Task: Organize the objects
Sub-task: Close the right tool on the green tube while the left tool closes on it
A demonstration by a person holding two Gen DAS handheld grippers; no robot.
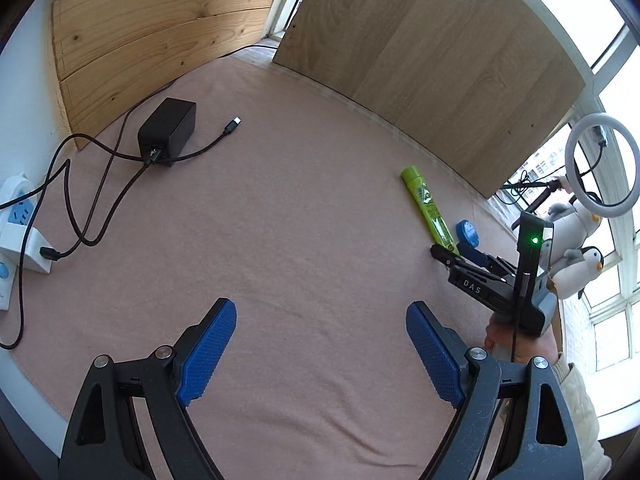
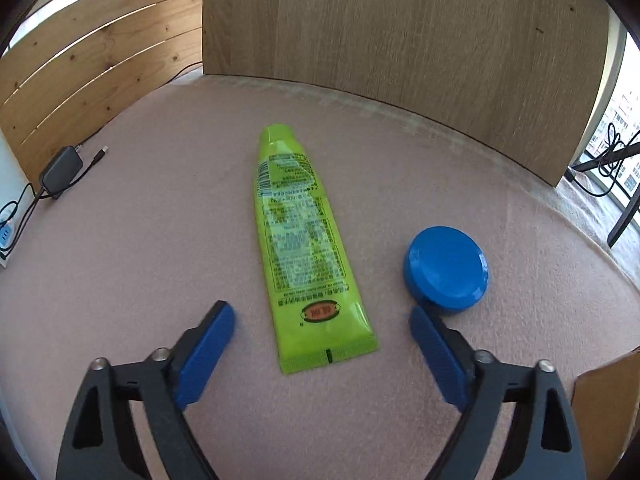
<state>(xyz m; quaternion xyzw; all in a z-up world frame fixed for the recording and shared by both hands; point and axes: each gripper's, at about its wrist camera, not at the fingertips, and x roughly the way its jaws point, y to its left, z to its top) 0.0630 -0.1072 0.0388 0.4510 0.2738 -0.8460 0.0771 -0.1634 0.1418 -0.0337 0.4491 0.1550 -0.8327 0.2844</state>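
A lime green tube lies flat on the pink cloth, cap end away from me; in the left wrist view the tube shows at the right. A round blue tin sits just right of it, and the tin also shows in the left wrist view. My right gripper stands open, the tube's crimped end between its blue fingers without contact; from the left wrist view the right gripper reaches toward the tube. My left gripper is open over bare cloth, nothing between its fingers.
A black power adapter with trailing cables lies at the left, near a white power strip. Wooden boards stand behind the cloth. A ring light and penguin plush toys stand at the right by the window.
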